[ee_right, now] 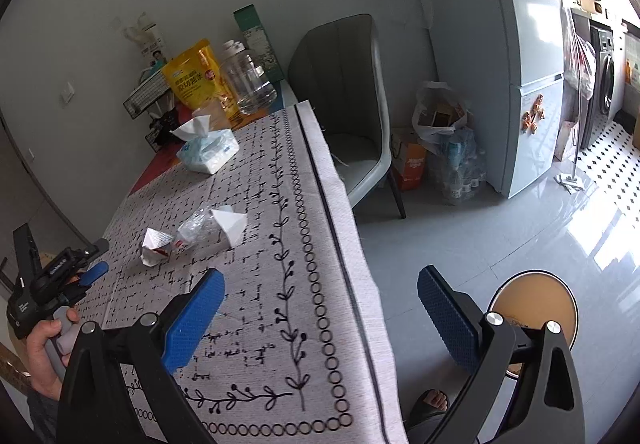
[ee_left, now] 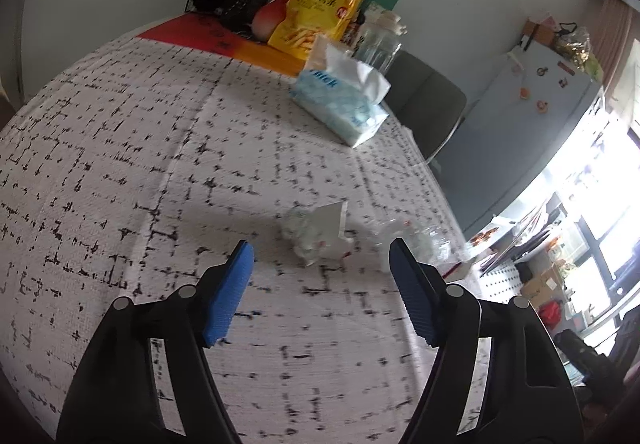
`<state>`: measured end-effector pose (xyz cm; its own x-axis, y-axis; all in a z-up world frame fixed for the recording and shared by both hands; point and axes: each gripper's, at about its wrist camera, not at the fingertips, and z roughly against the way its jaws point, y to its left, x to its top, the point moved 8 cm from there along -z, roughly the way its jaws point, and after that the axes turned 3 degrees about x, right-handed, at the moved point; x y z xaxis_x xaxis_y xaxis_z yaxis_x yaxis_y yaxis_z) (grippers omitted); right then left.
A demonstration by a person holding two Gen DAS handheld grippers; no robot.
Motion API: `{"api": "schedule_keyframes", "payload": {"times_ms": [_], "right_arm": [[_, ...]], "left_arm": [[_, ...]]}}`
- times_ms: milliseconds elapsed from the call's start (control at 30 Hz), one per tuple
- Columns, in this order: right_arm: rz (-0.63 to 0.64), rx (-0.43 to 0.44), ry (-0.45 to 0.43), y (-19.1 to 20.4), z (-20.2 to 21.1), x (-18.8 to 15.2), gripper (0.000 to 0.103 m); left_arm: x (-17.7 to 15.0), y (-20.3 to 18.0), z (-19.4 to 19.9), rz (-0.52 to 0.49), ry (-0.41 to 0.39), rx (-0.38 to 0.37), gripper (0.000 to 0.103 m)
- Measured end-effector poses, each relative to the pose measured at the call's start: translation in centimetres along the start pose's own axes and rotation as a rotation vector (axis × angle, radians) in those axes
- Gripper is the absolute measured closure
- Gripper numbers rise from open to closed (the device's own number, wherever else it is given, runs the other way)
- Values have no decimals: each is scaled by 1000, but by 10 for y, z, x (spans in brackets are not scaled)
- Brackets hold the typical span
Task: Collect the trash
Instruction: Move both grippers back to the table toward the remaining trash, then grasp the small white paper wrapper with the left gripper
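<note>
On the patterned tablecloth lies a small heap of trash: a crumpled white wrapper with red print, a clear plastic wrapper and a folded white paper. My left gripper hovers just short of the crumpled wrapper. Its blue pads stand apart with nothing between them. In the right wrist view a hand holds that left gripper at the table's left. My right gripper is open and empty over the table's near right edge, well short of the trash.
A tissue pack, a yellow snack bag and a clear jar stand at the table's far end. Beside the table are a grey chair, bags and bottles on the floor, a fridge and a round stool.
</note>
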<state>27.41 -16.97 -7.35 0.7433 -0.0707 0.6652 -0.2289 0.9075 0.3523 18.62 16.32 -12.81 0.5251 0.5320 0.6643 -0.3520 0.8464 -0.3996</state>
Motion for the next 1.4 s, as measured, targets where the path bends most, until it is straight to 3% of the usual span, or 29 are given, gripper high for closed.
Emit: {"api": "schedule_keyframes", "payload": {"times_ms": [367,767,833,867,900,933,1033,1400], "right_arm": [[11,-20,9,3,-2,-2,8],[-45,-57,10,-36,2,-1,8],[-48,-58,9,-39,2,-1,8],[-51,-58,9,-41,1,-1,8],[-56,-59,9,-44,1,-1,8],[-59,-60,9,-45,1,-1,8],[-70,-61,11,-49,1,-1,8],[-81,-32,31,-44,-11,-7,8]], "left_arm": [[-6,15,-42,50,72,30,55],[0,-4,-74,14,100,41,57],[1,-6,-77,15,107,32,63],[1,-7,-79,16,108,27,70],[1,-8,-80,18,114,23,84],[0,-8,-81,19,122,30,89],[3,-6,-75,25,97,48,97],[24,-7,-23,-15,-29,45,98]]}}
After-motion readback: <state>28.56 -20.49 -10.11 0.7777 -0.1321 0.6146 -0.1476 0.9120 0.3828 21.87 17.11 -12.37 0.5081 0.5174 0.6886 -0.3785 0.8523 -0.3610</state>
